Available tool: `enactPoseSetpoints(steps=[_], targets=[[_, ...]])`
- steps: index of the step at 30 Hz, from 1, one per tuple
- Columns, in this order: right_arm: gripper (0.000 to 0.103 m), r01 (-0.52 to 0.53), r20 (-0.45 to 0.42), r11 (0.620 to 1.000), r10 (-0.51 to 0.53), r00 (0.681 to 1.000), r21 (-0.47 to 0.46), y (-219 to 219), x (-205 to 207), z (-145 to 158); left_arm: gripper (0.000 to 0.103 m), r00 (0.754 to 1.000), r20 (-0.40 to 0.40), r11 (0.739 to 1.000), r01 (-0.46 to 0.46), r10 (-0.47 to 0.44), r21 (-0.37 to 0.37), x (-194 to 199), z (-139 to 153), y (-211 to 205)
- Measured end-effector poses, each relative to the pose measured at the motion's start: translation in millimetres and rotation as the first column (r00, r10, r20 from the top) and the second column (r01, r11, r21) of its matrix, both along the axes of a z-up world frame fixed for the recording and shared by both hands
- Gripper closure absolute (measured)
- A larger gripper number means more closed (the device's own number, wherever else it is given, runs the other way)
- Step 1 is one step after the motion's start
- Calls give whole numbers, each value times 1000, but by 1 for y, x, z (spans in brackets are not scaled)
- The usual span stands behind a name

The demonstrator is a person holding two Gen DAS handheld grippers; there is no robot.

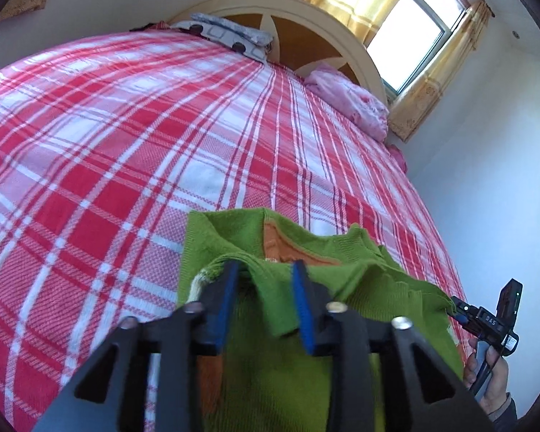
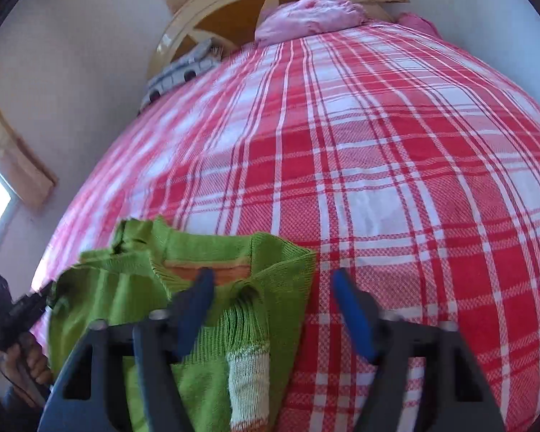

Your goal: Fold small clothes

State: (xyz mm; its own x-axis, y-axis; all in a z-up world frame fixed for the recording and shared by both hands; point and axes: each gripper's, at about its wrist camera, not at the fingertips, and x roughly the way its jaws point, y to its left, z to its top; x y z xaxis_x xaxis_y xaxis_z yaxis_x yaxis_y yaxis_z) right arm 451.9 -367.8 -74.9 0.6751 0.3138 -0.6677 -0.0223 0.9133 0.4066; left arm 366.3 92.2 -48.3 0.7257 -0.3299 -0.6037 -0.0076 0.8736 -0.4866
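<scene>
Both grippers open, nothing gripped: left gripper straddles loose sweater fold, right gripper w/ jaws wide. Green knit sweater lies on plaid bedspread, near edge. Step, judged: just released after a fold; next needs re-grip for 2nd fold.

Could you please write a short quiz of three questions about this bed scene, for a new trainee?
1. True or false: the green sweater lies on a red and white checked bedspread.
2. Which colour shows inside the sweater's neck? A) blue B) orange C) black
3. Fill in: at the headboard, the bundle nearer the window is ____ in colour.

Key:
1. True.
2. B. An orange band shows inside the neck.
3. Pink: the pink bundle lies beside the window, and a grey patterned pillow lies at the other side.
</scene>
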Motion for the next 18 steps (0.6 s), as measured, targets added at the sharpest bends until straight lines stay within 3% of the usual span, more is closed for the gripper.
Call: enactPoseSetpoints(steps=[2,5,9,15,18], targets=[[31,4,12,999,-3,1000,-40,0,-10,7,34,999,36,999,-39,38,35,-13,10,5],[31,-24,36,999,26,999,-40,2,-23,17,33,994,84,993,-75,67,89,-29,23,14],[34,-89,4,989,90,996,-119,25,-31,22,33,998,24,989,-61,58,132,-31,14,11],[73,-118,-116,985,103,988,-125,37,-24,-11,33,999,-20,986,-28,32,163,-35,-11,-5],[91,-128,-100,985,117,988,-116,36,-31,-15,33,999,-39,987,-24,31,157,-37,-19,-5]])
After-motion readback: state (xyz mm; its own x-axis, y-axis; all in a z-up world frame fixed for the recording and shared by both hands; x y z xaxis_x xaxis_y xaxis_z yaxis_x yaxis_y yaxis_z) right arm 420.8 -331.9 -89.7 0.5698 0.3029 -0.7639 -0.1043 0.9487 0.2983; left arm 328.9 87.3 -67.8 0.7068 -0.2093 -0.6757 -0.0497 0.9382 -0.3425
